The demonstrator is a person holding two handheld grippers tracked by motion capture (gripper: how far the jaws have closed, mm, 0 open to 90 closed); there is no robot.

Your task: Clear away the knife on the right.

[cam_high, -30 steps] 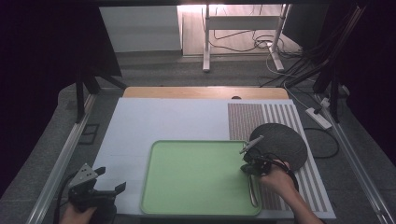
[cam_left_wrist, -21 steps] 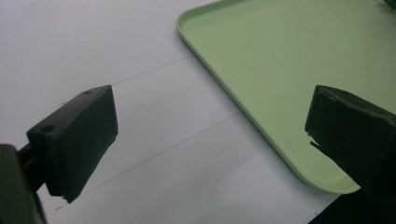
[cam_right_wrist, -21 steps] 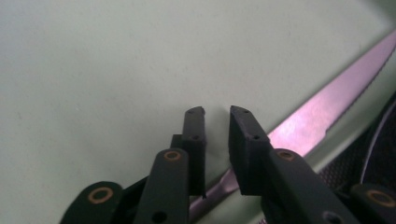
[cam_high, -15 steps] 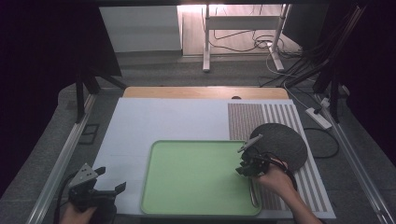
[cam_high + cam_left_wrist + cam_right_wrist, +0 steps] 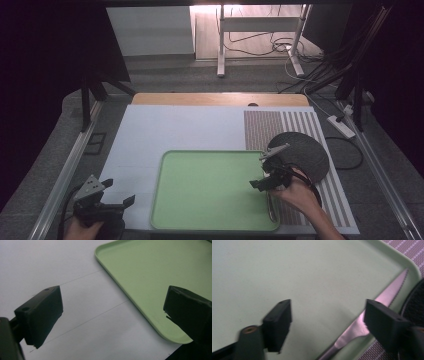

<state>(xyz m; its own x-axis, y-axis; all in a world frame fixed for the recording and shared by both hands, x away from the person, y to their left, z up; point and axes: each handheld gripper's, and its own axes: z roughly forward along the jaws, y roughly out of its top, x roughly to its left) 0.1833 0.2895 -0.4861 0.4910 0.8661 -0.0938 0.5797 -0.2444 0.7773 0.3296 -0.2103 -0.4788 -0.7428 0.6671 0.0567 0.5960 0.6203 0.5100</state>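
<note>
Right tongs [image 5: 263, 178] have just been opening, releasing a knife [image 5: 372, 312] at the green tray's [image 5: 210, 190] three o'clock edge; left tongs [image 5: 119, 194] gape empty.

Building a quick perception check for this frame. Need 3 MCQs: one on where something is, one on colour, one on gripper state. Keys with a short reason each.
1. Where does the knife lie?
A. in the tray along its edge nearest the round dark mat
B. on the white sheet left of the tray
C. on top of the round dark mat

2. What colour is the tray?
A. blue
B. light green
C. red

3. How do the jaws of the right gripper stand?
A. clamped on the knife
B. shut with nothing between them
C. apart, gripping nothing

Key: 1 A, the blade runs inside the tray rim beside the round dark mat in the right gripper view. 2 B, both high and gripper views show a pale green tray. 3 C, the jaws have just been opening and stand wide over the bare tray, the knife lying under the right one.
</note>
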